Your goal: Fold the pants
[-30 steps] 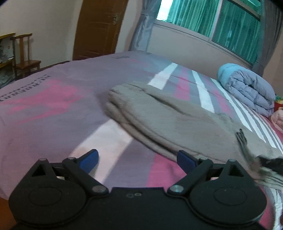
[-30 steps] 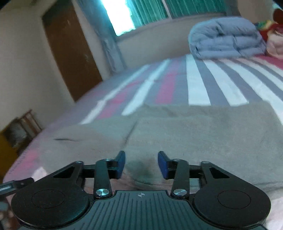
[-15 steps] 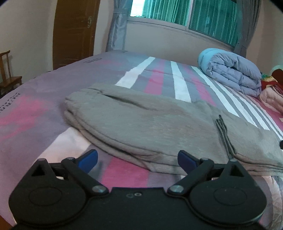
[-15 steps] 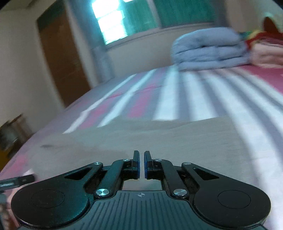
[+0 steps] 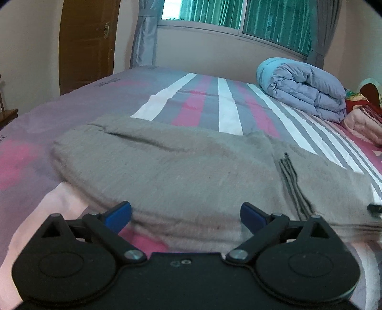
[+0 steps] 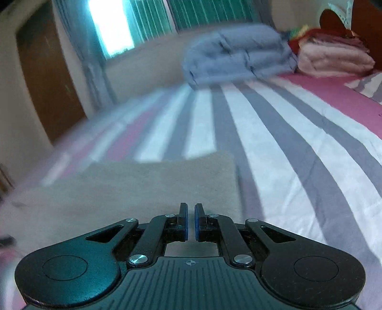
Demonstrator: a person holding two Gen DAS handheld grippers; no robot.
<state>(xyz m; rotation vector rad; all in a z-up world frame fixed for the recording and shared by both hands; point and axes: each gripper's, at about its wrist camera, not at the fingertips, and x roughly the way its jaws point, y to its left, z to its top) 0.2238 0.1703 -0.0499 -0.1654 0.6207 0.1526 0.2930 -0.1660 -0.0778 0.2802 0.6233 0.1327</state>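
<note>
The grey pants [image 5: 191, 167] lie folded lengthwise across the striped bedspread [image 5: 229, 112], near its front edge; we see stacked layers of cloth along the near edge and a dark drawstring [image 5: 292, 183] lying on top toward the right; in the right wrist view the same pants [image 6: 143, 186] end in a squared corner just ahead of the tool. We hold the left gripper [image 5: 186, 212] low at that near edge, its jaws spread wide with nothing between them; the blue pads [image 5: 119, 213] sit to either side of a broad stretch of the folded edge, and we cannot tell whether they touch the cloth. We hold the right gripper [image 6: 190, 221] over the pants near their right end; its jaws stand almost together, a thin slit left between the pads; whether any fabric is caught in that slit we cannot tell, since the view is blurred and no cloth shows there. Farther back, a folded blue quilt [image 5: 303, 88] rests on the bed near the window [image 5: 238, 16]; pink bedding [image 6: 334, 59] is piled just beside it; a brown door [image 5: 86, 43] stands at the left, beside a grey curtain [image 5: 144, 35].
</note>
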